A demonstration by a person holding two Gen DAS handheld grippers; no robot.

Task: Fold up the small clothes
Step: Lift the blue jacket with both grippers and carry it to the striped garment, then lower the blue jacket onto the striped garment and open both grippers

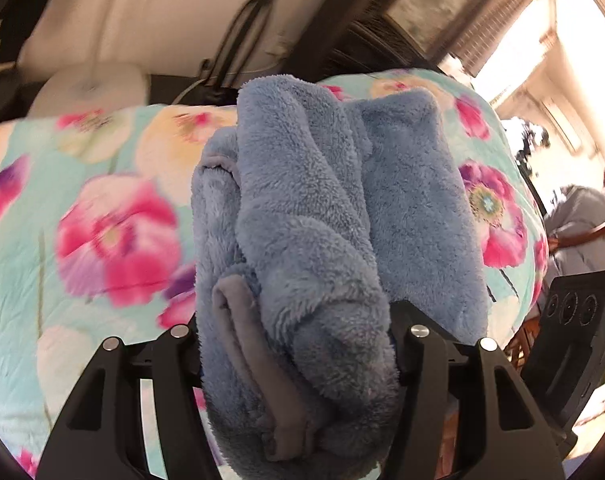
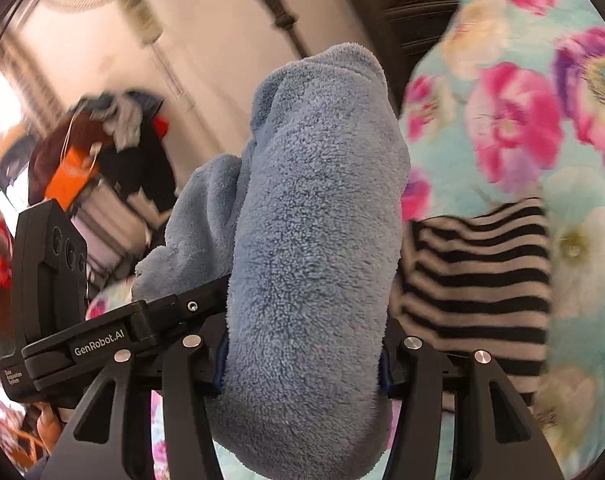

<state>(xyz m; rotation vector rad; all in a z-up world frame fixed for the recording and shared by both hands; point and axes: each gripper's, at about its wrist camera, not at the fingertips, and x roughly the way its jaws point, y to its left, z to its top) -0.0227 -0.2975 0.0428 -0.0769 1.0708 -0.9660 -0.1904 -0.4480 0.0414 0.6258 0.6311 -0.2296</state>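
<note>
Left hand-held gripper (image 1: 298, 364): clamped on the fleece (image 1: 322, 208), a thick bunch filling the space between both fingers.
Right hand-held gripper (image 2: 302, 364): clamped on the same fleece (image 2: 314, 220), a fat roll wedged between its fingers.
Fleece: blue, plush, bunched in folds with a grey hem (image 1: 246, 344) showing at the left grip; it is held above the bed, spanning from one gripper to the other.
Bed: covered by a turquoise floral sheet (image 1: 102, 240), lying under and behind the fleece in both views.
Striped garment (image 2: 478, 272): black and white, lying on the sheet (image 2: 522, 120) just right of the fleece in the right wrist view, partly hidden behind it.
Obstruction: the fleece fills the centre of both views and hides most of the bed ahead of the fingers.
Surroundings, left view: white pillow (image 1: 90, 88) beyond the bed; a seated person (image 1: 582, 216) at far right.
Surroundings, right view: heap of mixed clothes (image 2: 102, 152) at left, blurred; pale wall behind.
</note>
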